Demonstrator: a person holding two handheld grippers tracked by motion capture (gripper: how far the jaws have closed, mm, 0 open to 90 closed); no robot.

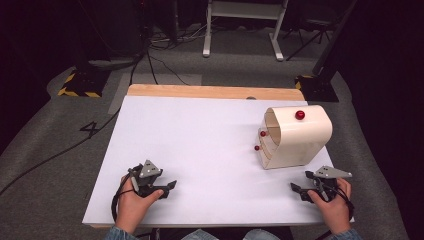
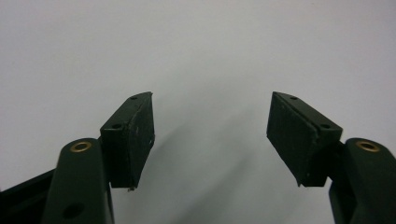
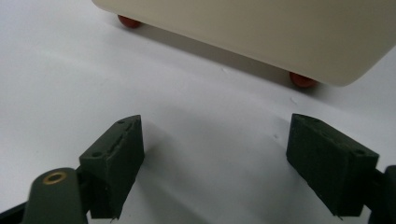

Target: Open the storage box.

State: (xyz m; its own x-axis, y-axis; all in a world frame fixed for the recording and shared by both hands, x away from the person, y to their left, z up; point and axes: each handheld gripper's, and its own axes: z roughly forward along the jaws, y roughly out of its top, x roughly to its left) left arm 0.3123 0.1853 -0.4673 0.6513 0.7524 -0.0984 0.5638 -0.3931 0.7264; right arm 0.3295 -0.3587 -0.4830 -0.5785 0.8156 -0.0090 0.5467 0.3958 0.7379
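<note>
Both grippers idle, box untouched

The left gripper (image 1: 169, 187) and right gripper (image 1: 296, 189) rested on the table (image 1: 200, 135) near its front edge, jaws spread wide and empty. The cream box (image 1: 299, 136) with red knobs (image 1: 300, 115) stood just beyond the right gripper, apart from it. A hasty reach could have nudged the light box sideways or slipped off a small round knob.

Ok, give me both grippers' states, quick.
Left gripper: open, nothing between the jaws.
Right gripper: open, nothing held; the cream box lies ahead of it.
</note>
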